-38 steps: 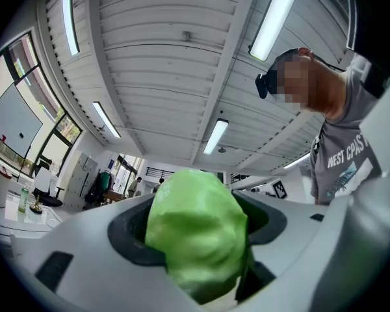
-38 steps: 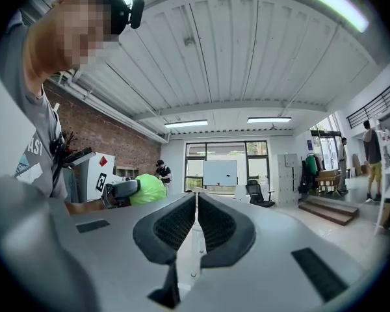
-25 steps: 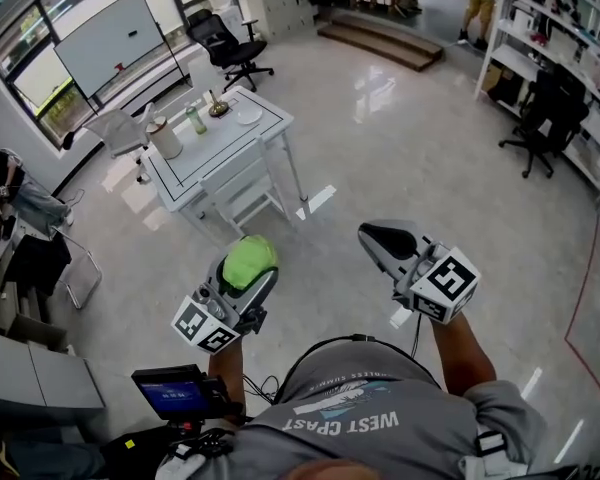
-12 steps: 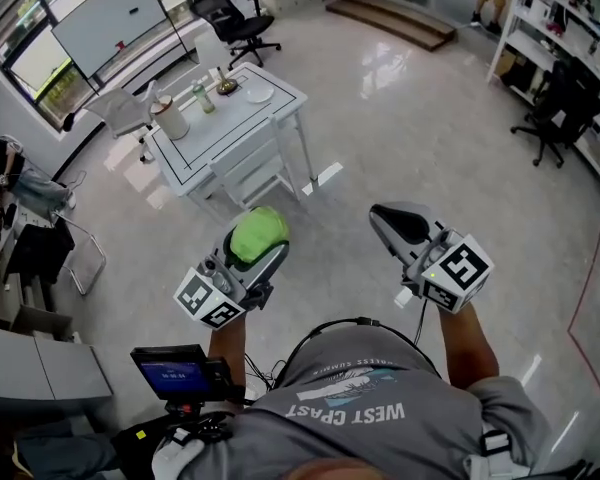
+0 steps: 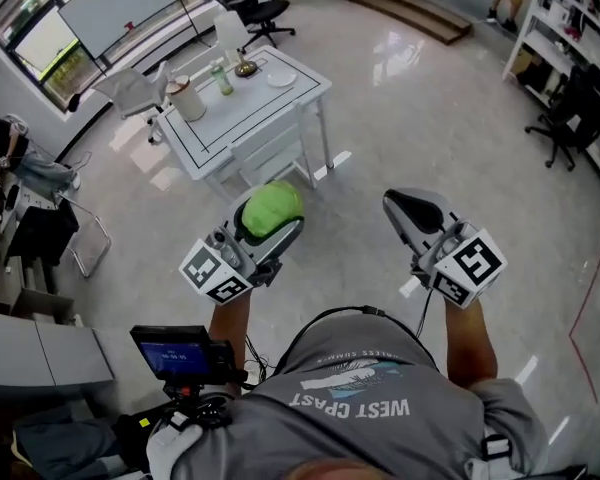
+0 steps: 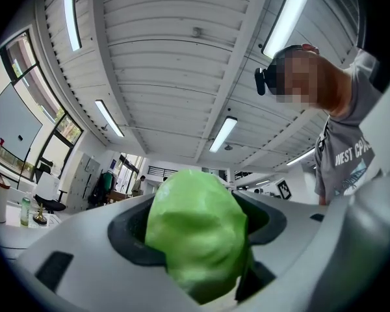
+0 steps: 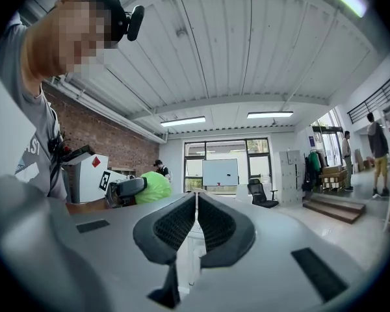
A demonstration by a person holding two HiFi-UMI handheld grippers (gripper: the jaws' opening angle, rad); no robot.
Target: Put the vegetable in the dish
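Listing from the head view downward: left gripper [image 5: 272, 218], grey two-jaw body with a square-marker cube, jaws clenched on a round bright-green leafy vegetable [image 6: 196, 233]. The vegetable fills the gap between the dark pads and bulges above them. It is held in the air over the glossy pale floor [image 5: 380, 118], well apart from the table. Right gripper [image 5: 412, 208], same build, jaws pressed together with only a hairline seam between the ribbed black pads and nothing caught in them; it hangs beside the left one at about the same height. White rectangular table with a thin black border line [image 5: 255, 118], ahead of both grippers, carrying a small white round dish [image 5: 281, 79] near its right end, a small brownish object [image 5: 245, 67] just beside the dish, kind unclear, a slim green bottle [image 5: 223, 78], and a white cylindrical container [image 5: 187, 98] at the left end. White chair [image 5: 265, 153] tucked under the near side. Black wheeled office chair [image 5: 258, 6] beyond the table. Person's grey printed T-shirt [image 5: 360, 408] at the bottom edge, and a small black device with a lit blue screen [image 5: 172, 356] by the left forearm.
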